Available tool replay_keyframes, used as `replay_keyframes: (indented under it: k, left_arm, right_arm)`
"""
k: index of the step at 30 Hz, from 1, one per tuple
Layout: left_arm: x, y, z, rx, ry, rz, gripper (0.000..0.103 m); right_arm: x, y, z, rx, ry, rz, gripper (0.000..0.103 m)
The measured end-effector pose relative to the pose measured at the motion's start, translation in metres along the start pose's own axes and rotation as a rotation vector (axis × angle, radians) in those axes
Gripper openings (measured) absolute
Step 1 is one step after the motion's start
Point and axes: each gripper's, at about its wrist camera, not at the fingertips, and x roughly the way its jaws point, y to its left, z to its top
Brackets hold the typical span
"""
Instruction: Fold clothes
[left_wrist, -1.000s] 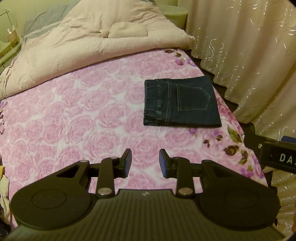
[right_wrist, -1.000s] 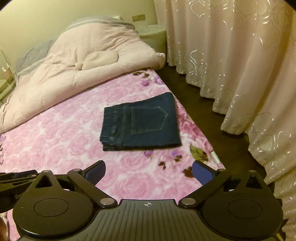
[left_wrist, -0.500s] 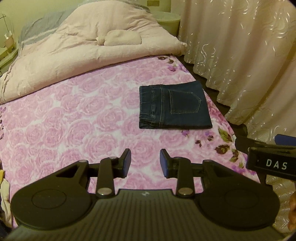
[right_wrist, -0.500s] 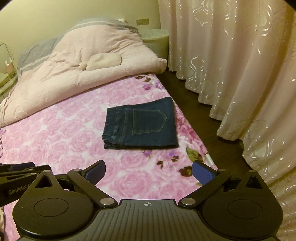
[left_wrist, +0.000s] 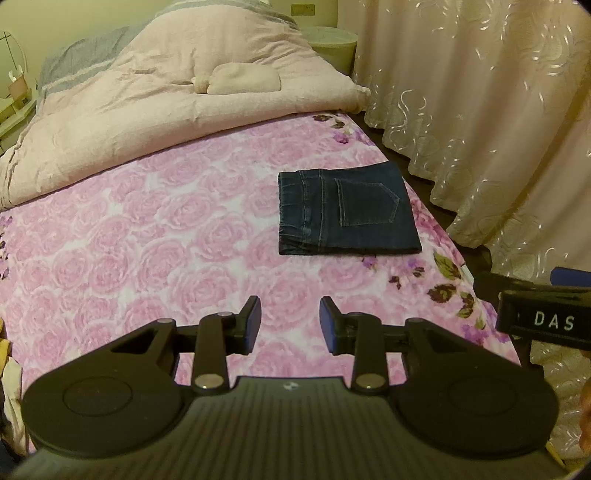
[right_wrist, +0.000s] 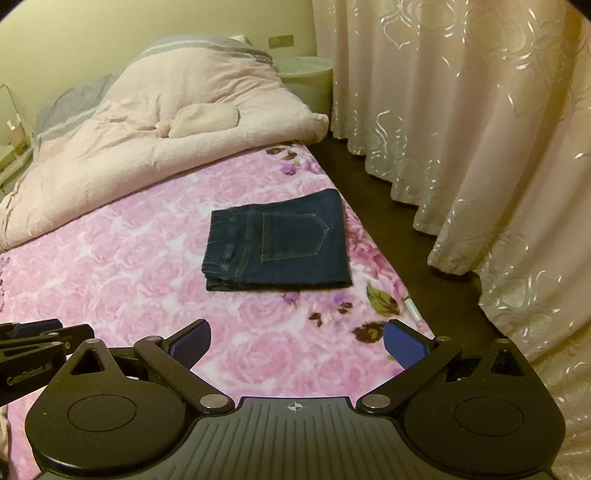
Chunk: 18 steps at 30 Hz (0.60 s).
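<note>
Currently dark-blue denim jeans (right_wrist: 279, 242) lie folded near rose-print bedspread (left_wrist: 147, 240) edge; both grippers released, empty; a nudge could slide them off.

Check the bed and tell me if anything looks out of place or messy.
Nothing stands out. The folded jeans lie flat and square on the floral bedspread, near its curtain-side edge. The comforter is bunched at the head. Both hand-held grippers are open and empty.

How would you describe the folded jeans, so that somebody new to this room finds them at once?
Look at the bed with the pink rose blanket. Near its curtain-side edge, below the heaped pale duvet, lie the folded jeans. They are the only dark blue thing on the bed, back pocket facing up.
</note>
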Motion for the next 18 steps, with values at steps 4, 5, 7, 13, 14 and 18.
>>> replay_keyframes:
  k: [4,5,7,13,14,18]
  left_arm:
    - [-0.0007,0.0016,-0.0023,-0.001,0.003,-0.003,0.031]
    - [-0.0009,0.002,-0.0029,-0.001,0.003,-0.004,0.031]
    - [-0.0013,0.0029,-0.0041,-0.001,0.005,-0.006,0.031]
    - [0.0013,0.0041,-0.0055,0.001,0.012,-0.002,0.032]
    - [0.0019,0.0037,-0.0056,0.003,0.013,-0.002,0.032]
    - [0.0053,0.0024,-0.0061,0.007,0.017,-0.002,0.032]
  right_arm:
    - [-0.0013,-0.0003,-0.0009,0.002,0.0,0.004,0.102]
    - [-0.0014,-0.0002,-0.001,0.002,0.0,0.004,0.102]
    - [-0.0013,0.0,-0.0007,-0.001,0.0,0.003,0.102]
    - [0.0018,0.0013,-0.0023,-0.001,0.01,0.004,0.102]
    - [0.0028,0.0014,-0.0028,-0.002,0.011,0.004,0.102]
    - [0.0064,0.0019,-0.0046,-0.007,0.024,0.006,0.102]
